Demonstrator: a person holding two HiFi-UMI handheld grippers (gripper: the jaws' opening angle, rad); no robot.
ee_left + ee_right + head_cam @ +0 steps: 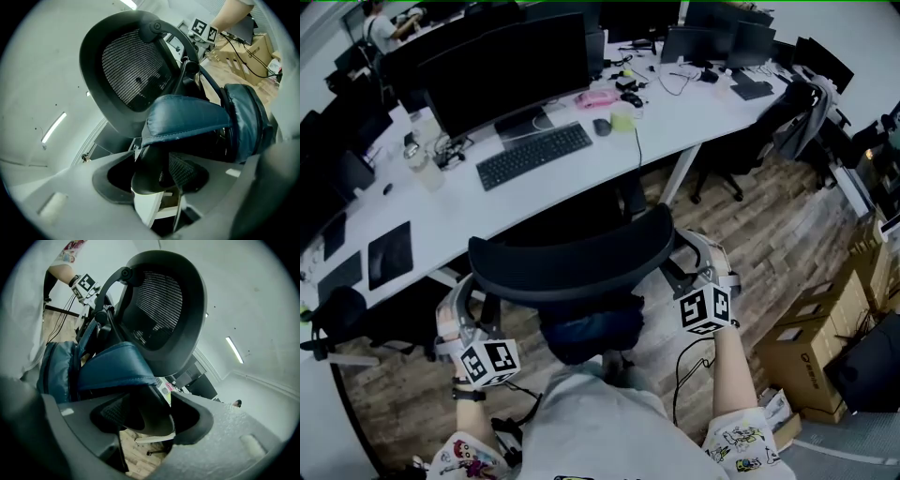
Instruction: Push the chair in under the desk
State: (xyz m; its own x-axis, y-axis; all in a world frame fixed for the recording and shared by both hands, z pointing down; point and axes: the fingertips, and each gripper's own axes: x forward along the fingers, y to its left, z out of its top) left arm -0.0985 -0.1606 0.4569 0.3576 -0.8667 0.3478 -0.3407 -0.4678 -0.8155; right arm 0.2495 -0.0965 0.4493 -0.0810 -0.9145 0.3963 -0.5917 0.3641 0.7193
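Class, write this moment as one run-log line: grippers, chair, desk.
left gripper: shut on left armrest | right gripper: shut on right armrest | chair: not yet under desk

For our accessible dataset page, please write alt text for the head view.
A person grips a black chair by both sides of its backrest, with the left gripper and the right gripper, facing a white desk with a monitor and keyboard.
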